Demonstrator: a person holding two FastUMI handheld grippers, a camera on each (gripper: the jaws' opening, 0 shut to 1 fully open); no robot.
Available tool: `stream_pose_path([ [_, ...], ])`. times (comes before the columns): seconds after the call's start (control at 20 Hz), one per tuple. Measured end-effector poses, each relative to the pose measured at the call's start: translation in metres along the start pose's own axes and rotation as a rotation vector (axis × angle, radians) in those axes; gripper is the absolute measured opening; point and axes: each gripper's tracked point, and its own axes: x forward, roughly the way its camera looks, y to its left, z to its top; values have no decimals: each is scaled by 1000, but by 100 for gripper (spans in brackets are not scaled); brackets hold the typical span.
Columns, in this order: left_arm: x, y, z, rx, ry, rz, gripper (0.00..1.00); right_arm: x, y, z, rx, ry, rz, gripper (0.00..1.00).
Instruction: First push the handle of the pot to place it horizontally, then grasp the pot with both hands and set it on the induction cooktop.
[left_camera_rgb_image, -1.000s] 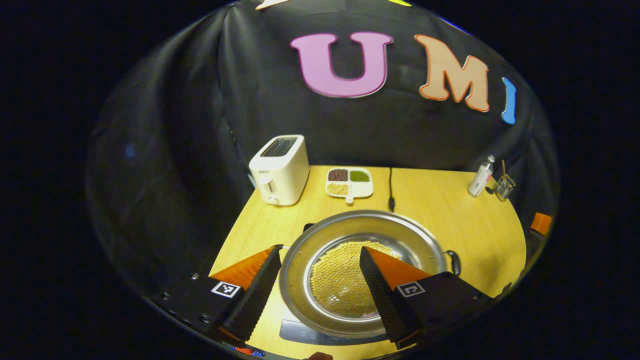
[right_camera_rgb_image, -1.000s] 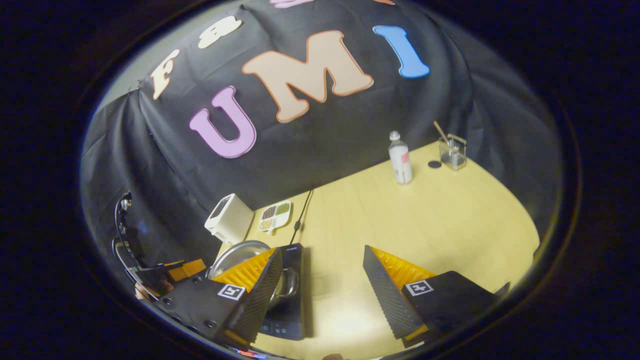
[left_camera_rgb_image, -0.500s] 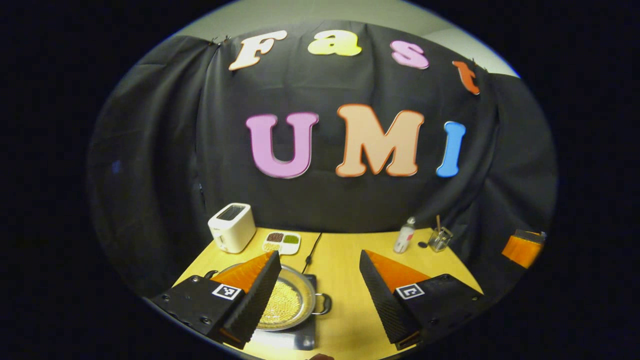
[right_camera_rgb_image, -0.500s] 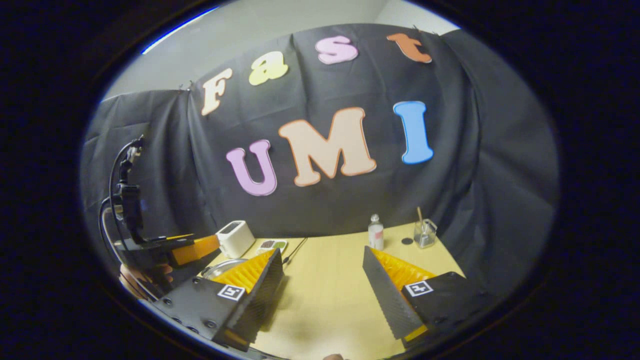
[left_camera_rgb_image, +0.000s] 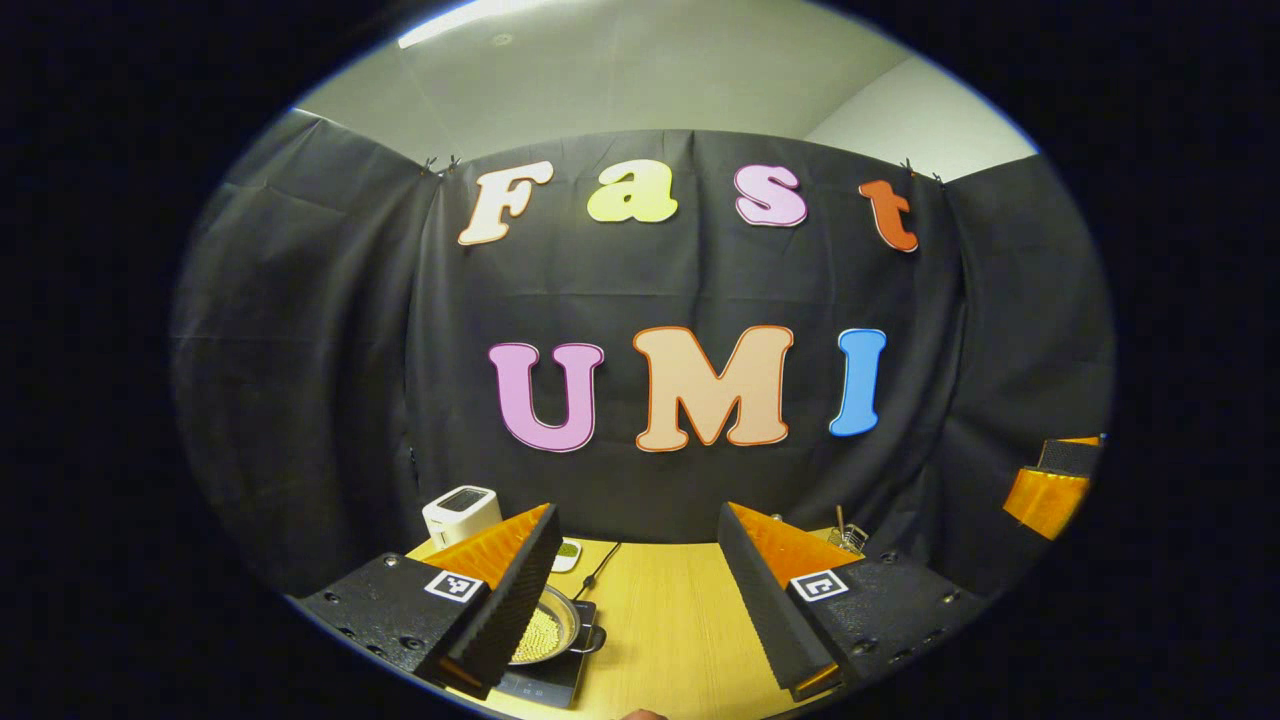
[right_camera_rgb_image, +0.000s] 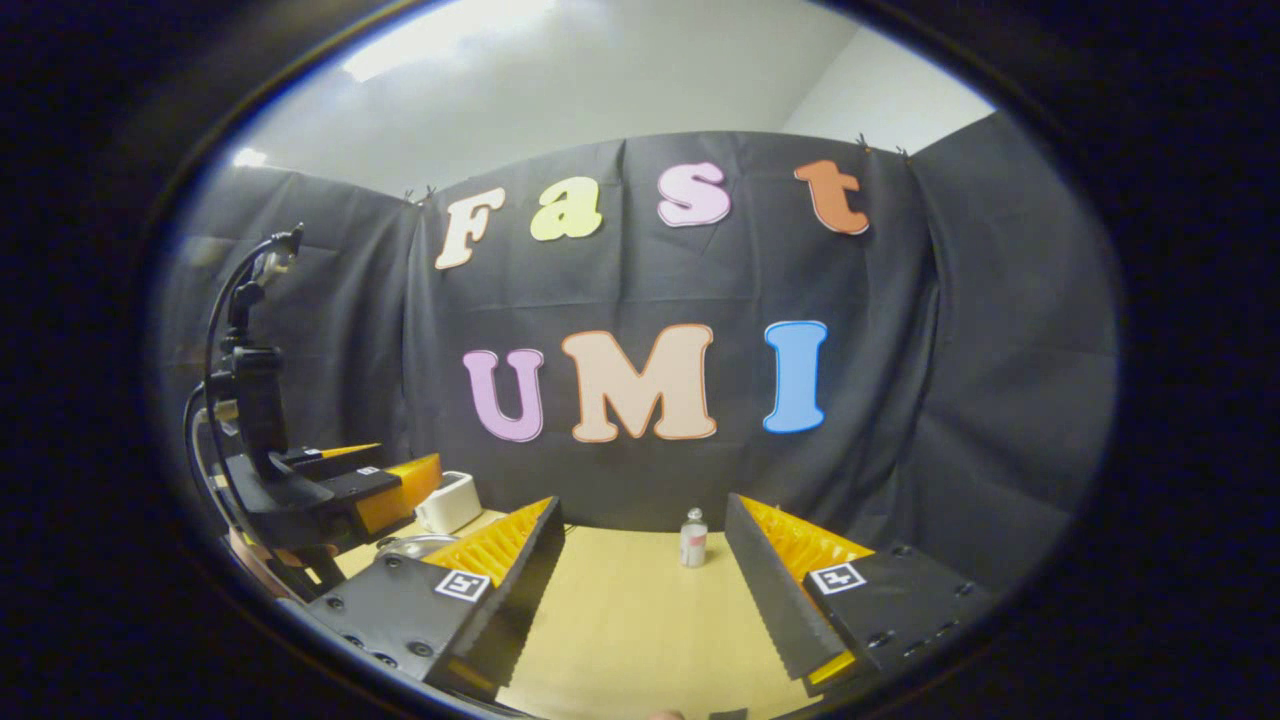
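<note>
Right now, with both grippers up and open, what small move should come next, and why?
Probably none beyond resting both grippers clear. The pot already sits on the cooktop, and the left gripper and right gripper are open, holding nothing, well back from it. The placing step looks done.

Counted across the left and right gripper views are one pot (left_camera_rgb_image: 545, 630), one induction cooktop (left_camera_rgb_image: 545, 686), one toaster (left_camera_rgb_image: 460, 512), one divided dish (left_camera_rgb_image: 567, 553), one bottle (right_camera_rgb_image: 693, 538), one glass holder (left_camera_rgb_image: 850, 538), one counter (left_camera_rgb_image: 670, 640) and two tools (left_camera_rgb_image: 632, 590) (right_camera_rgb_image: 642, 590).
</note>
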Motion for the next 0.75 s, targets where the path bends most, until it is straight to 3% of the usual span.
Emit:
stream_pose_path([
  [0.3,-16,-15,-4,-12,-10,10,93,-25,7,0,101,-23,44,93],
  [0.65,-19,-9,-13,5,17,30,95,-25,7,-7,114,-22,35,92],
  [0.7,-18,-7,-14,7,23,30,93,-22,9,-8,119,-18,37,99],
  [0.75,-16,-5,-16,11,29,30,93,-19,11,-10,122,-16,38,99],
])
